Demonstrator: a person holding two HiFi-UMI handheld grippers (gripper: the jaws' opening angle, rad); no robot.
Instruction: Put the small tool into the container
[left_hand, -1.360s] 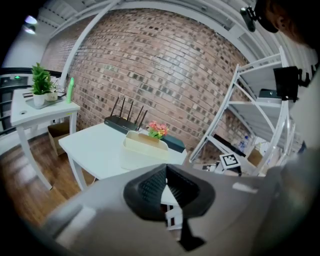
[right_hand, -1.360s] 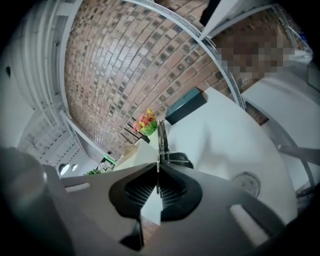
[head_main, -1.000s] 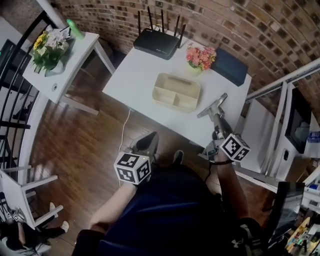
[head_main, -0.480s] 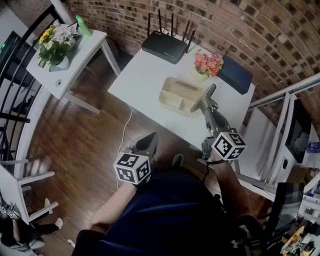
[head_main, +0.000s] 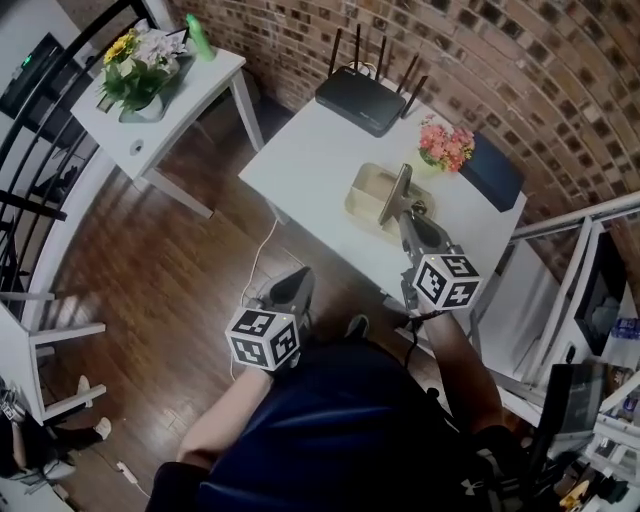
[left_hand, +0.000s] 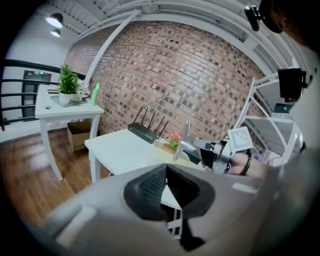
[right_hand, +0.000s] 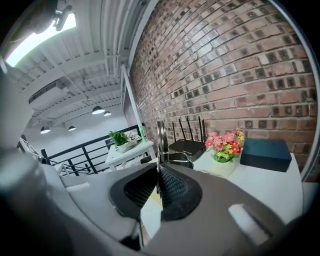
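Note:
A beige divided container (head_main: 362, 186) stands on the white table (head_main: 310, 160). My right gripper (head_main: 408, 214) is shut on a small flat metal tool (head_main: 393, 194), whose blade stands up over the container's right part. In the right gripper view the blade (right_hand: 160, 134) shows edge-on, rising from the shut pads of the right gripper (right_hand: 158, 175). The left gripper view shows the tool (left_hand: 185, 140) above the container (left_hand: 162, 146). My left gripper (head_main: 296, 284) hangs over the wooden floor in front of the table, shut with nothing in it.
On the table are a black router (head_main: 365, 98), a pot of pink flowers (head_main: 446, 145) and a dark blue box (head_main: 495, 170). A white side table (head_main: 165, 110) with a plant (head_main: 140, 70) stands to the left. White shelving (head_main: 560, 260) is at the right.
My right gripper has carried the tool left from the table's right edge to over the container, and the blade has rolled more upright. The left gripper has hardly shifted.

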